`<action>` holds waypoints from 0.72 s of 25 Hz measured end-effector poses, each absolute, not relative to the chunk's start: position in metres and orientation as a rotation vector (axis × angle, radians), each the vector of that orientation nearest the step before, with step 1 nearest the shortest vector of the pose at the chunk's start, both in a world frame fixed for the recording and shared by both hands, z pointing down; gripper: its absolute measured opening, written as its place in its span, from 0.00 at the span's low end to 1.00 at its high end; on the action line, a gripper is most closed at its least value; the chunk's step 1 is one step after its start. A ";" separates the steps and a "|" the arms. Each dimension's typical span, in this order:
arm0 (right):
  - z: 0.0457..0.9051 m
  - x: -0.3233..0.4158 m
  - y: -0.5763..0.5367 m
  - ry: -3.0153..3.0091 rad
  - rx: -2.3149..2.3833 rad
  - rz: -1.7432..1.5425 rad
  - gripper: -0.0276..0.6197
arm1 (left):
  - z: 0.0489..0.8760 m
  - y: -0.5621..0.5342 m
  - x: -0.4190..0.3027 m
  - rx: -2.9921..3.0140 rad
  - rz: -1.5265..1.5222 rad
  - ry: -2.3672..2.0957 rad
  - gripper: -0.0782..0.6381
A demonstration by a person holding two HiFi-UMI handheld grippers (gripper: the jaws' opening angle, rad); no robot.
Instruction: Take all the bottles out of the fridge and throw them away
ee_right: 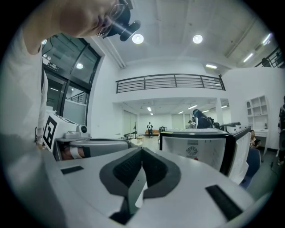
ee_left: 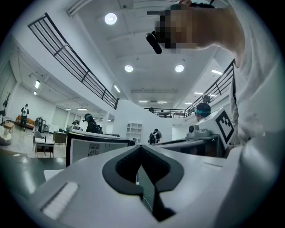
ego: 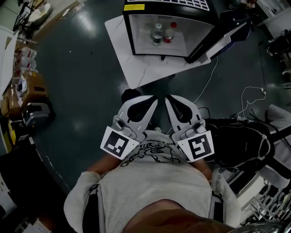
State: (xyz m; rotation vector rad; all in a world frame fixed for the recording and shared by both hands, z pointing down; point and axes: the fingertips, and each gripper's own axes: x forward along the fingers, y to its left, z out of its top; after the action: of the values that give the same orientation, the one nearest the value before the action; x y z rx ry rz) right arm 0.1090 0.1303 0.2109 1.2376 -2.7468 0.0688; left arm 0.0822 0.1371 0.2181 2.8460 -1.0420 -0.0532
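A small black fridge (ego: 168, 9) stands ahead on a white board (ego: 141, 68), with its door (ego: 218, 41) swung open to the right. Two bottles stand inside: a clear one with a pale cap (ego: 157, 34) and one with a red cap (ego: 169, 33). My left gripper (ego: 155, 100) and right gripper (ego: 167, 98) are held side by side close to my chest, well short of the fridge, both shut and empty. In the left gripper view the jaws (ee_left: 140, 148) meet in front of the fridge (ee_left: 95, 149). The right gripper view shows shut jaws (ee_right: 142, 149) and the fridge (ee_right: 196, 149).
A black bag (ego: 241, 141) lies on the dark floor at my right, with white cables (ego: 254, 95) beyond it. Boxes and gear (ego: 32, 86) line the left side. Several people stand far off in the hall (ee_left: 91, 124).
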 end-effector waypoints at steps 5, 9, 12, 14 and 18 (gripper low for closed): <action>0.211 0.092 0.117 -2.746 1.243 0.070 0.06 | 0.218 0.123 0.065 2.855 -0.056 -1.036 0.12; 0.211 0.079 0.112 -2.743 1.249 0.082 0.06 | 0.219 0.118 0.053 2.854 -0.056 -1.035 0.12; 0.211 0.073 0.110 -2.741 1.241 0.072 0.06 | 0.219 0.116 0.046 2.848 -0.060 -1.042 0.12; 0.210 0.071 0.108 -2.734 1.244 0.066 0.06 | 0.219 0.114 0.044 2.847 -0.064 -1.041 0.12; 0.211 0.071 0.104 -2.733 1.248 0.070 0.06 | 0.220 0.111 0.045 2.843 -0.067 -1.031 0.12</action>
State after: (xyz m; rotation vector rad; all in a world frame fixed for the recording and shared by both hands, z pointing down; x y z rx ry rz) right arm 0.0709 0.1042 0.2106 1.2481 -2.7334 0.0697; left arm 0.0450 0.1114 0.2196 2.8427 -1.0313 -0.0672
